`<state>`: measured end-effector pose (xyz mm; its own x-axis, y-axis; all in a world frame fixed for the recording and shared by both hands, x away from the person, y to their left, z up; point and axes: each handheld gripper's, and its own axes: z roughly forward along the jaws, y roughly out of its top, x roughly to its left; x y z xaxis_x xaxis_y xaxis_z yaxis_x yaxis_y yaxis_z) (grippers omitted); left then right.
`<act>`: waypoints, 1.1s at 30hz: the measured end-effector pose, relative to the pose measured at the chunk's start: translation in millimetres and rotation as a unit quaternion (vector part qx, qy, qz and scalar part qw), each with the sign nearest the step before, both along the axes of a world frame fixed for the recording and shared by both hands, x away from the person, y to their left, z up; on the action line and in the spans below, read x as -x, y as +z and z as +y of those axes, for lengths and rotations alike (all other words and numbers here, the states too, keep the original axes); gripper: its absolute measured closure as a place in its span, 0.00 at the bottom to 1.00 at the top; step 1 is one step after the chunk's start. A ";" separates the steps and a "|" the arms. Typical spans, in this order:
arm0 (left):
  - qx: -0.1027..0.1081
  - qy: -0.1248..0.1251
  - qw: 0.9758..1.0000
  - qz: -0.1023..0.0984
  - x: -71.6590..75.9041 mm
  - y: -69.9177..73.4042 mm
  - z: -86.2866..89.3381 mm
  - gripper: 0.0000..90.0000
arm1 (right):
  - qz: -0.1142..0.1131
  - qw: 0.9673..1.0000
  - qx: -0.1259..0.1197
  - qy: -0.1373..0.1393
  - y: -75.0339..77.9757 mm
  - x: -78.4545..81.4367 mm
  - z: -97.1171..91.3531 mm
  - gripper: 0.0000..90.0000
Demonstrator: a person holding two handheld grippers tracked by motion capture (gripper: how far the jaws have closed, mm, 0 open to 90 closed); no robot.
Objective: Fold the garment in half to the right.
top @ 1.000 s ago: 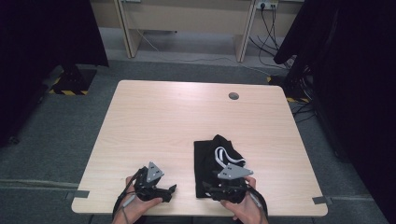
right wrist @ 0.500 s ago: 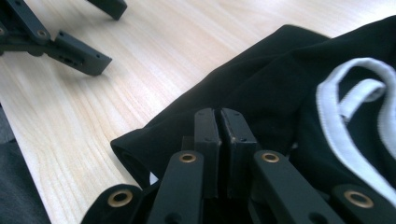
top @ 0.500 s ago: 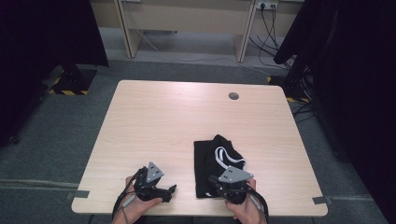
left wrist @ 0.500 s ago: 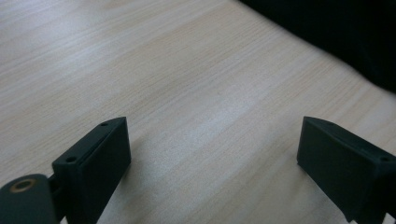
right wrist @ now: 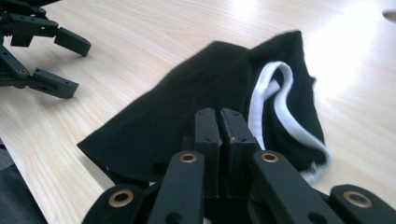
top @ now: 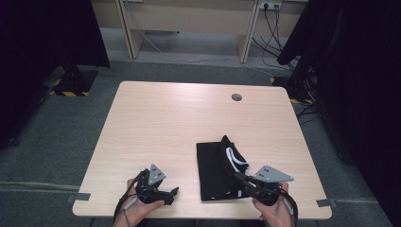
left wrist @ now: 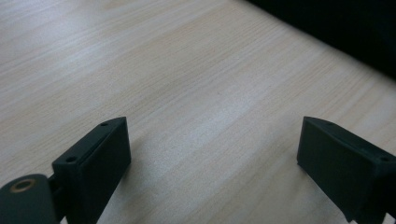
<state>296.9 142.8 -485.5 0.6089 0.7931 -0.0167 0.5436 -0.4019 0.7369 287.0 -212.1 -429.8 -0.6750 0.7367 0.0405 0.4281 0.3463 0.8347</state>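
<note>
black cloth point(right wrist: 187, 116) in pinched right hand-held gripper point(right wrist: 219, 126)

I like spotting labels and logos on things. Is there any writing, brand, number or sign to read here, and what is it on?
No readable text in any of the three views.
Black garment: white trim only, no print or label visible.
Left gripper and right gripper: plain black, no markings legible.
Table: bare wood grain, no writing.
Yellow-and-black hazard stripes on the floor base at the far left: a warning pattern, no words.

One black garment point(top: 217, 168), one table point(top: 179, 123), two hand-held grippers
</note>
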 end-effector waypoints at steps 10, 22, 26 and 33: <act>-0.002 0.002 1.000 0.000 -0.4 0.3 -0.4 0.10 | 0.022 0.998 -0.025 -0.045 -20.4 9.2 -32.0 0.95; 0.048 -0.034 0.998 -0.007 0.7 14.7 -41.2 0.12 | 0.018 0.998 -0.007 -0.057 0.3 -8.0 -31.5 0.62; 0.050 -0.056 0.997 -0.006 -1.4 18.6 -66.1 0.10 | 0.027 0.998 0.005 -0.059 7.0 -25.7 -23.9 0.51; 0.050 -0.071 0.996 -0.005 -6.2 14.8 -93.4 0.09 | 0.049 0.998 0.017 -0.045 11.0 -59.4 -2.4 0.46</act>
